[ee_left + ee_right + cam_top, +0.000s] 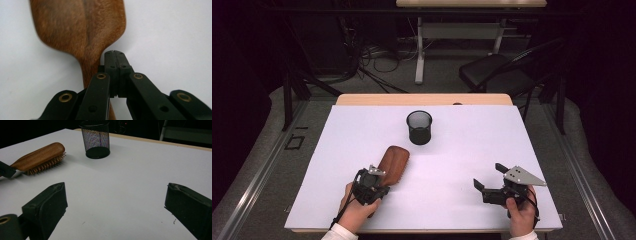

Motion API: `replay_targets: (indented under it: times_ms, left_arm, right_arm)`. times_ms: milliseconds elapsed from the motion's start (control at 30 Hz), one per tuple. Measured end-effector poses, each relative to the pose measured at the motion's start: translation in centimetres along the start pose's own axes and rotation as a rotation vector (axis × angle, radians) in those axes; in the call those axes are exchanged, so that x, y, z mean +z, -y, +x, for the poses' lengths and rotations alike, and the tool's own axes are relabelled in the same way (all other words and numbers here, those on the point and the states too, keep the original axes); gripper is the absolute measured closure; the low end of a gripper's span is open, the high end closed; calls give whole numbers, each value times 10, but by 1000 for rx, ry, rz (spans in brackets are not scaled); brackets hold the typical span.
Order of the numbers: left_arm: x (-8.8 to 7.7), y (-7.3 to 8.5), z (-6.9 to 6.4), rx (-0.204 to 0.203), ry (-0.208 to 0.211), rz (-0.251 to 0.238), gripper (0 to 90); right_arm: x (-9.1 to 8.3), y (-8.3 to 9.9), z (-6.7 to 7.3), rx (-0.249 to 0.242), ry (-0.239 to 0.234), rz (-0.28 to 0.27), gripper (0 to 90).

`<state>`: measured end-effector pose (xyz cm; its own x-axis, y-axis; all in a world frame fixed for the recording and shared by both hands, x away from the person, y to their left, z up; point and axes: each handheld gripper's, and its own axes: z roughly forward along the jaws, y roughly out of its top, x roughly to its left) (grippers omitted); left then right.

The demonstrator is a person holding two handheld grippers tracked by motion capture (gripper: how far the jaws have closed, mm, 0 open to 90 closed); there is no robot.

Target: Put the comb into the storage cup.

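Bristles (pixel 43 166) under hairbrush (pixel 38 157) show from right claw view.

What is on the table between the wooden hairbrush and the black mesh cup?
Nothing: the high view shows bare white tabletop between the hairbrush and the mesh cup.

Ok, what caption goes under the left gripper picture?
Shut left gripper beside the neck of a wooden hairbrush lying on the white table.
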<state>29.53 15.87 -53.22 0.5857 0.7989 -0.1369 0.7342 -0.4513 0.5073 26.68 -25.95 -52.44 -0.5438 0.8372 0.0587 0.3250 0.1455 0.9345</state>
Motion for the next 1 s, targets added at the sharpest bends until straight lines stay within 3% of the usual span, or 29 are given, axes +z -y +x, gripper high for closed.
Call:
replay_targets:
  times_ms: [133,400,1000]
  left_arm:
    - [-3,6,4,-31,-2,-15,900]
    - [-8,12,11,-50,-17,-22,900]
    - [-15,13,9,-46,-3,-70,878]
  right_arm:
    - [0,0,0,0,0,2,38]
    - [0,0,0,-1,0,0,39]
    - [0,0,0,-3,-4,0,38]
